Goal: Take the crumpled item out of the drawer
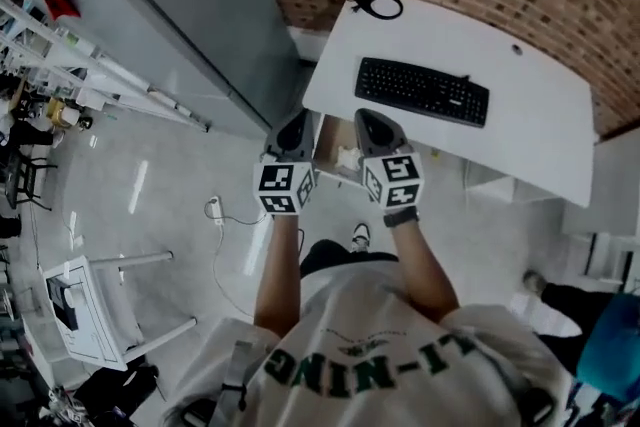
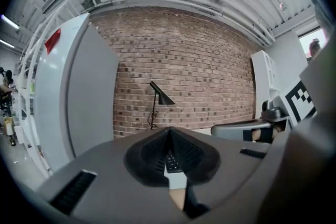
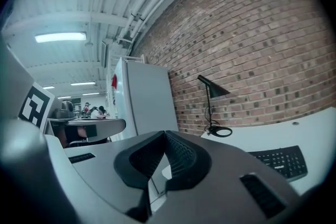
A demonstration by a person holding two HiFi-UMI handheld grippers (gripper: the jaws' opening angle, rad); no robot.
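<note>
Both my tongs are clenched on nothing. The left tongs (image 1: 294, 125) and right tongs (image 1: 370, 120) hover at centre frame, either side of the open drawer (image 1: 326, 145) under the white tabletop (image 1: 540, 135). The crumpled item (image 1: 346, 156), pale and paper-like, lies inside the drawer between them. I judge it light, soft and springy. I'd open one pair of tongs and gently pinch a raised fold near its middle, so it doesn't tear.

One word to read here, and it's on the shirt.
Green capitals spell LI-NING across the person's white T-shirt (image 1: 390, 335), upside down in the head view; the smaller green print beside it is too tiny to read.
</note>
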